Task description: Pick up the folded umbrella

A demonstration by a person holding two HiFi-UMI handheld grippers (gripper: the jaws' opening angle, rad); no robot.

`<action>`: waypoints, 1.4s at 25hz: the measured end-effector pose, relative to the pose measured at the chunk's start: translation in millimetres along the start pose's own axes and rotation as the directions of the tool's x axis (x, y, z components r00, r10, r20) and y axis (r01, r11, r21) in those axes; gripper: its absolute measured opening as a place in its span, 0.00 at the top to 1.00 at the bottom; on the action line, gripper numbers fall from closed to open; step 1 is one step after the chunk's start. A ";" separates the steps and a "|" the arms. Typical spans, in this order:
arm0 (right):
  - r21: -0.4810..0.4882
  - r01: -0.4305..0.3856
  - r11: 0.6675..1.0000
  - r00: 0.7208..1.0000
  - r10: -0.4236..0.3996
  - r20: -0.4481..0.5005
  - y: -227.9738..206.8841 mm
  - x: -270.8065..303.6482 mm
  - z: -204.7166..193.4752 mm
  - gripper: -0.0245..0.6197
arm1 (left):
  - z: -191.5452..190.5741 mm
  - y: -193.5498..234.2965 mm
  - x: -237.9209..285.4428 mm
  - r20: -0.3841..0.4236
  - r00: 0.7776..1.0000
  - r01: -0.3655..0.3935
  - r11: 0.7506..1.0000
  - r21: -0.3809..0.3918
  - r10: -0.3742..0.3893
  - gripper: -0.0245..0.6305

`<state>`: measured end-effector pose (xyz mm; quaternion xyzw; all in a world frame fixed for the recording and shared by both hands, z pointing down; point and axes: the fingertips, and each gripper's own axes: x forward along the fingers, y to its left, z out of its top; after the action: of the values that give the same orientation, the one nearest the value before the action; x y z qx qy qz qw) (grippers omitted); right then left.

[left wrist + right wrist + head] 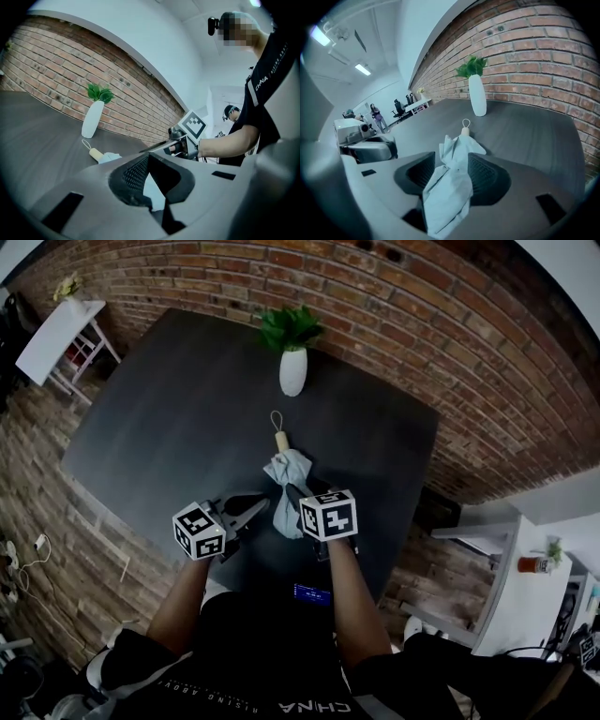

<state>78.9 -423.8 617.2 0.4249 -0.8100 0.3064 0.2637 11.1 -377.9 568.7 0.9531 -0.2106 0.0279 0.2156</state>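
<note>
Right gripper (451, 161) straddles the folded umbrella (452, 185) — jaws apart (fabric between them). Left gripper (149, 155) sits beside it, jaws together.

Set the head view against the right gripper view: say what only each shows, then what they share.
Head view only: the person's forearms, black shirt, the right gripper's marker cube. Right gripper view only: ceiling lights, distant people, its jaws apart either side of the folded umbrella's fabric. Both: folded umbrella, white vase, dark table, brick wall.

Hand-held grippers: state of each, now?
Left hand-held gripper: jaws nearly together; grip cannot be told.
Right hand-held gripper: open, around pale blue folded fabric umbrella.
</note>
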 end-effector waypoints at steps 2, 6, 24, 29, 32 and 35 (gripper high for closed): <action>-0.012 0.008 1.000 0.999 -0.009 -0.046 -3.5 11.4 -3.8 0.62 | -1.2 3.2 -0.9 0.005 1.000 -0.006 1.000 -0.009 0.006 0.96; 0.005 0.030 1.000 0.993 -0.029 -0.111 -12.2 30.5 -15.8 0.50 | -4.5 9.5 -2.6 0.004 1.000 -0.014 1.000 -0.022 0.014 0.96; 0.018 0.080 0.997 0.949 -0.071 -0.308 -8.2 82.7 -52.1 0.39 | -20.2 25.7 -6.4 -0.016 0.999 -0.030 0.997 -0.071 0.029 0.96; 0.031 0.076 0.997 0.947 -0.063 -0.314 -10.3 84.3 -54.9 0.39 | -26.0 28.0 -7.7 -0.022 0.999 -0.033 0.996 -0.082 0.032 0.96; 0.033 0.078 0.996 0.948 -0.064 -0.311 -11.7 82.9 -56.1 0.40 | -28.0 26.2 -5.9 -0.023 0.999 -0.030 0.996 -0.086 0.028 0.96; 0.036 0.076 0.996 0.952 -0.062 -0.299 -12.0 82.6 -56.0 0.42 | -28.9 24.9 -4.8 -0.024 0.999 -0.027 0.996 -0.083 0.025 0.96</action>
<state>57.1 -432.4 715.0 0.4080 -0.7384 0.3762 0.3830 -2.5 -384.1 604.2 0.9400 -0.2216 0.0328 0.2572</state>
